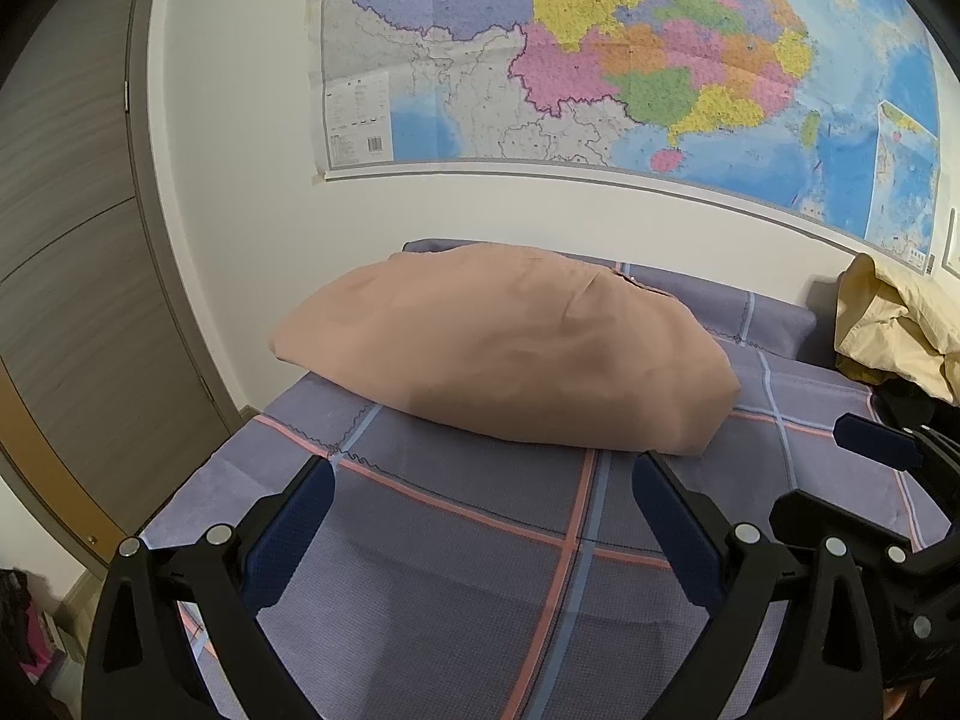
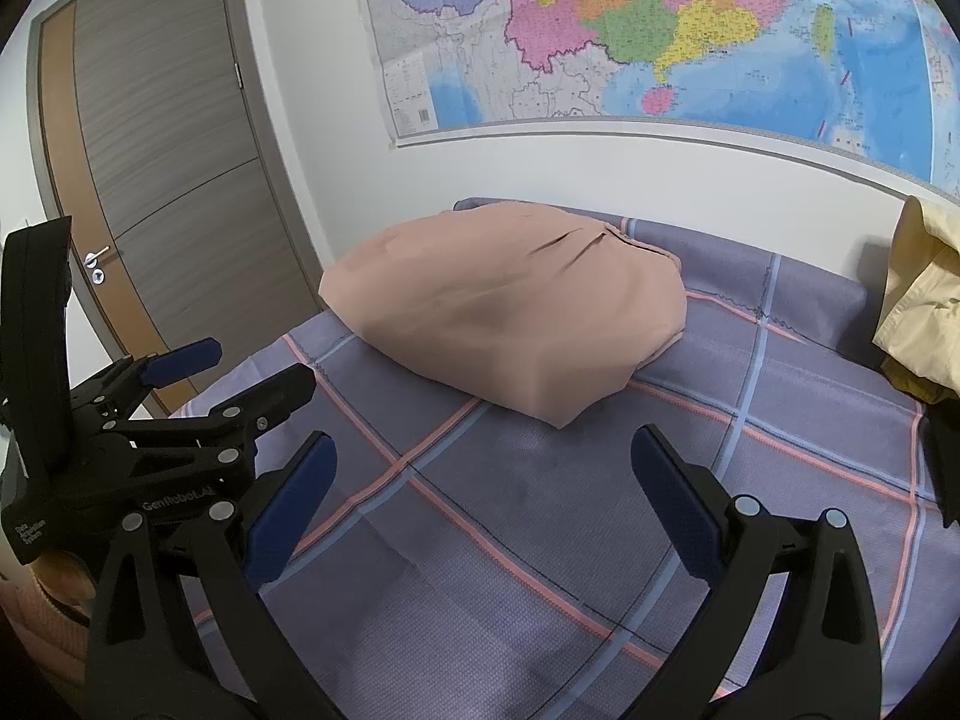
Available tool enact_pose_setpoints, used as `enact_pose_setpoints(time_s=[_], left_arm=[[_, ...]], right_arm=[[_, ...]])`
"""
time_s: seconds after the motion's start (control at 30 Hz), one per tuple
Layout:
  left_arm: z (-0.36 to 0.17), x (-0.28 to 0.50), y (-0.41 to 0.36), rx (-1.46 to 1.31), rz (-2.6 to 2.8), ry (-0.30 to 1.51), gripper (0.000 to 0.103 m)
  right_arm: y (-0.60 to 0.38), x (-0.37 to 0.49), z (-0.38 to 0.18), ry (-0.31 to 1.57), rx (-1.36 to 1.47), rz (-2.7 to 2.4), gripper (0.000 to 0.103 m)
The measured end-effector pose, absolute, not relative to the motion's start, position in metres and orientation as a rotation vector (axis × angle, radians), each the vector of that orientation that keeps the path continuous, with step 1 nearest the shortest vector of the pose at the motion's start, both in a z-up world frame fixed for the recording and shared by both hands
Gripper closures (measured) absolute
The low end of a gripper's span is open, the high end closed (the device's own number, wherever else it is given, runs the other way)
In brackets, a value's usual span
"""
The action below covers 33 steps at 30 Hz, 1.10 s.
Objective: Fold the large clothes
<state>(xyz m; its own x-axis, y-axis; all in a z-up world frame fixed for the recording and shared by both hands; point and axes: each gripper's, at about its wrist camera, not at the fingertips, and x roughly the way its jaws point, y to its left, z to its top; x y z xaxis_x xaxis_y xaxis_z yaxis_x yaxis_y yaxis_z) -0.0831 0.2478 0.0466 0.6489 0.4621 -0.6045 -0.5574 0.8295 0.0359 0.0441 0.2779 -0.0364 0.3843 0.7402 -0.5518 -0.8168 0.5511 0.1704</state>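
Note:
A salmon-pink garment [image 1: 504, 354] [image 2: 510, 312] lies folded into a plump bundle at the far side of the bed, close to the wall. My left gripper [image 1: 483, 465] is open just short of the bundle's near edge, holding nothing. My right gripper [image 2: 485, 441] is open too, a little back from the bundle's near corner, and empty. Each gripper shows in the other's view: the right gripper [image 1: 858, 474] at the right edge, the left gripper [image 2: 246, 369] at the left, both with jaws apart. Neither touches the garment.
The bed has a purple sheet [image 1: 456, 570] [image 2: 540, 540] with pink and blue lines. A pile of pale yellow clothes [image 1: 894, 324] [image 2: 924, 300] sits at the far right. A grey door [image 2: 168, 180] stands left of the bed, and a map [image 1: 630, 48] hangs on the wall.

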Motion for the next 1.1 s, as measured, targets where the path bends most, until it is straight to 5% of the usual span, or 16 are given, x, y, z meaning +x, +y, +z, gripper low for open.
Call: enact_pose_setpoints(time_s=[1.1], left_arm=[[0.0447,-0.0822,0.2417,-0.154,0.572,0.647,0.007]], right_arm=[[0.2758,0.0443,-0.0359,0.624,-0.128,0.999,0.006]])
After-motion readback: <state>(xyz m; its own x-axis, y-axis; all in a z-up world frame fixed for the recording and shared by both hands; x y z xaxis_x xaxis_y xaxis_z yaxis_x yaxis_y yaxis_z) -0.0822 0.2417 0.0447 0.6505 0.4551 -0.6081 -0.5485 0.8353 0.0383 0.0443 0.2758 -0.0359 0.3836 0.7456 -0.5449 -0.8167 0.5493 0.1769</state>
